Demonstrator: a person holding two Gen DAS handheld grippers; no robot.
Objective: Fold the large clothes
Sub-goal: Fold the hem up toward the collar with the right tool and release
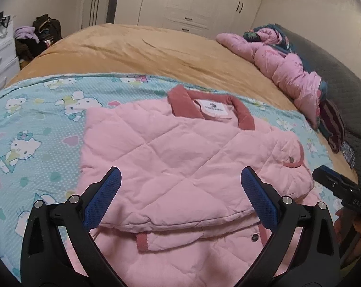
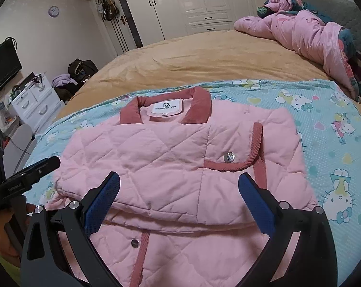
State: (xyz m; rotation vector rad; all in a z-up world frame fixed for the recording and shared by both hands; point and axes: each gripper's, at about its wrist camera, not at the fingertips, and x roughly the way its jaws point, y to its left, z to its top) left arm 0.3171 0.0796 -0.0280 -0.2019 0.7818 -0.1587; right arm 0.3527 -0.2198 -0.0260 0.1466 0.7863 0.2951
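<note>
A pink quilted jacket (image 1: 180, 143) with a rose corduroy collar (image 1: 180, 100) lies folded on a blue cartoon-cat sheet (image 1: 36, 124) on the bed. Its upper fold rests over the lower part, where snap buttons show. My left gripper (image 1: 180, 181) hovers just above the near edge of the fold, open, with nothing between its blue pads (image 1: 103, 198). In the right wrist view the same jacket (image 2: 168, 157) lies below my right gripper (image 2: 179, 184), also open and empty. Each view catches the other gripper's black body at its edge.
A tan blanket (image 1: 144, 50) covers the far half of the bed. A crumpled pink duvet (image 2: 300, 31) lies at the grey headboard (image 1: 343, 88). White wardrobes (image 2: 204, 2) stand behind. A white drawer unit (image 2: 36, 105) and a dark bag (image 2: 81, 68) are at the left.
</note>
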